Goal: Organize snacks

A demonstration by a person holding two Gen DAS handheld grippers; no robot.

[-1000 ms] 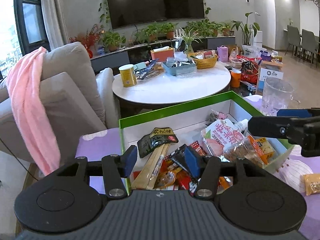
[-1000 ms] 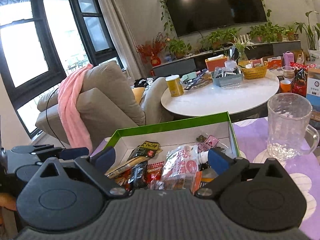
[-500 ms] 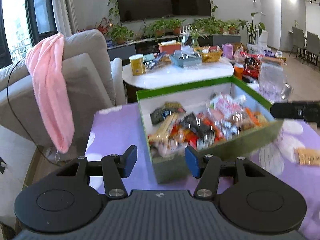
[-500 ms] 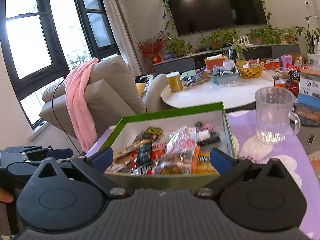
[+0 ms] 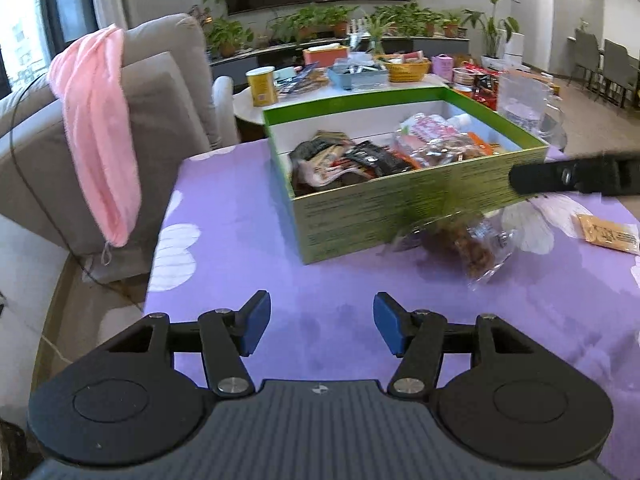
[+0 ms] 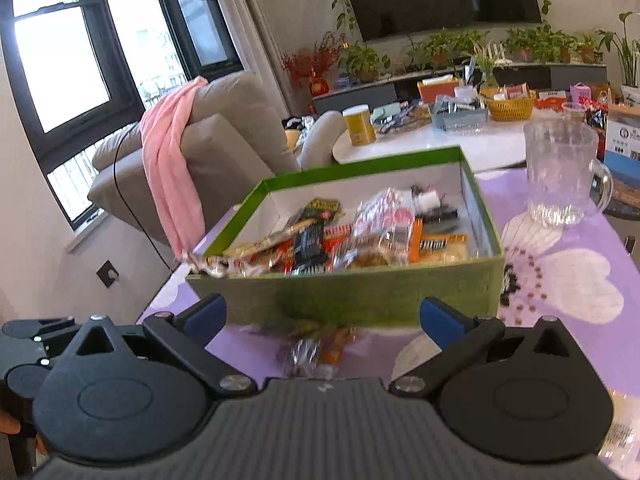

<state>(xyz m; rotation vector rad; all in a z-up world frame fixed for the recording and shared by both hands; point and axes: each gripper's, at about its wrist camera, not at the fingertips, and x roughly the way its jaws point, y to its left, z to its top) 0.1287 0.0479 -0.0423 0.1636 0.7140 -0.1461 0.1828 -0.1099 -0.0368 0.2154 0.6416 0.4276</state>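
A green box [image 5: 400, 204] full of snack packets stands on the purple flowered tablecloth [image 5: 248, 216]; it also shows in the right wrist view [image 6: 360, 300]. A clear bag of brown snacks [image 5: 472, 244] lies on the cloth against the box's near side, and shows blurred between the right gripper's fingers [image 6: 316, 348]. A yellow packet [image 5: 608, 232] lies on the cloth to the right. My left gripper [image 5: 320, 328] is open and empty over the cloth, short of the box. My right gripper [image 6: 322, 320] is open wide, just before the box, above the clear bag.
A glass mug [image 6: 560, 176] stands on the cloth right of the box. A grey sofa with a pink towel [image 5: 100, 128] is to the left. A round white table [image 6: 440, 144] with a yellow can, baskets and packets stands behind the box.
Both grippers have drawn back from over the box toward me and lower. The clear bag of brown snacks now shows on the cloth in front of the box.
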